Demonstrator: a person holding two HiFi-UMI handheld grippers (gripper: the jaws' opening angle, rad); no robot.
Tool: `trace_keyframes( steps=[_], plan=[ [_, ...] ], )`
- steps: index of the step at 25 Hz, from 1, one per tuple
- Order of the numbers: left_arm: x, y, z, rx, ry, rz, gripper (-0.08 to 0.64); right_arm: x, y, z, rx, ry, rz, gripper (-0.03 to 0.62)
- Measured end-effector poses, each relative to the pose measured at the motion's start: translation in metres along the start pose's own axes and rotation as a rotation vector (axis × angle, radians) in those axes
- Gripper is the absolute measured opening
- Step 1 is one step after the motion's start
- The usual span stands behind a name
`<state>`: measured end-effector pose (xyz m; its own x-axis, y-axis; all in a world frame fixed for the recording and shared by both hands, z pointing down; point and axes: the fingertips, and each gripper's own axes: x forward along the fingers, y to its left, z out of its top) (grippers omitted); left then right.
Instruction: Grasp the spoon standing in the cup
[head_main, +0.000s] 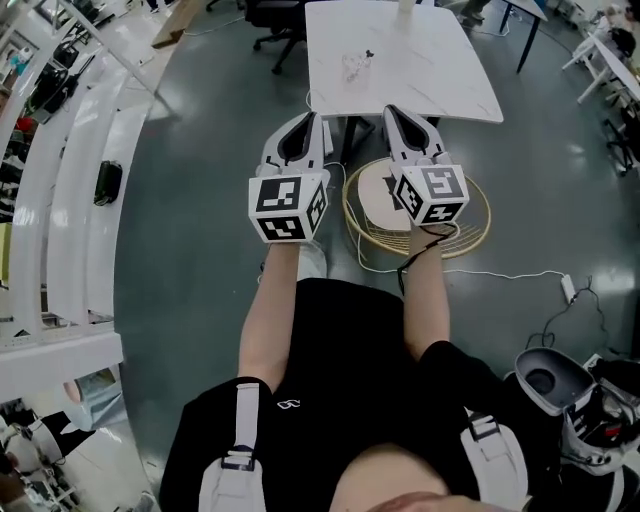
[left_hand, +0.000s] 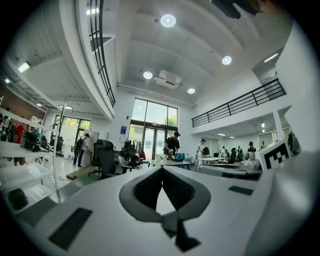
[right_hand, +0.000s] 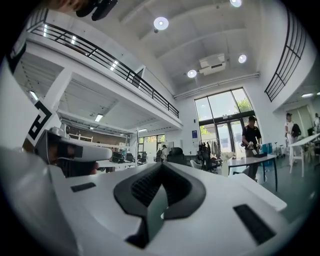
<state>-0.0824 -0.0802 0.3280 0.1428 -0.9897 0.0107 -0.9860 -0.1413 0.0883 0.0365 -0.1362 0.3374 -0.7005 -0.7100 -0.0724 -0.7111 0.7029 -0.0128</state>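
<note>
White surface (head_main: 420, 70) lies ahead of both tongs. Left tongs (head_main: 303, 122) and right tongs (head_main: 397, 112) are each pressed together, empty. Clear cup (head_main: 355, 67) stands on it, ahead and between them, well apart. The right is judged marginally nearer. The spoon is too small to confirm, presumably upright.

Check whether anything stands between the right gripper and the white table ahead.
Nothing visible does. The shut, empty right gripper hangs over a round wicker-rimmed stool, tips at the white marble-look table's near edge. A small clear item sits on it; cup and spoon cannot be made out.
</note>
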Motion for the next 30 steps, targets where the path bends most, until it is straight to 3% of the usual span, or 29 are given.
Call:
trace_keyframes(
  steps=[6,9,15,22,25,30],
  plan=[
    [0.071,0.053,-0.01,-0.063,0.052,-0.028,0.015,0.08,-0.012,-0.024,0.015,0.063,-0.003,0.006],
    [0.105,0.077,-0.033,-0.114,0.119,-0.041,0.015,0.117,-0.018,-0.039,0.013,0.099,-0.007,0.006],
    [0.15,0.099,-0.069,-0.173,0.23,-0.1,0.015,0.155,-0.043,-0.062,0.043,0.159,-0.093,0.006],
    [0.174,0.102,-0.091,-0.224,0.317,-0.164,0.015,0.144,-0.062,-0.081,0.065,0.242,-0.199,0.006],
    [0.178,0.089,-0.1,-0.218,0.345,-0.198,0.015,0.132,-0.077,-0.093,0.123,0.258,-0.241,0.006],
    [0.192,0.074,-0.106,-0.193,0.381,-0.218,0.015,0.138,-0.09,-0.105,0.187,0.257,-0.236,0.006]
  ],
)
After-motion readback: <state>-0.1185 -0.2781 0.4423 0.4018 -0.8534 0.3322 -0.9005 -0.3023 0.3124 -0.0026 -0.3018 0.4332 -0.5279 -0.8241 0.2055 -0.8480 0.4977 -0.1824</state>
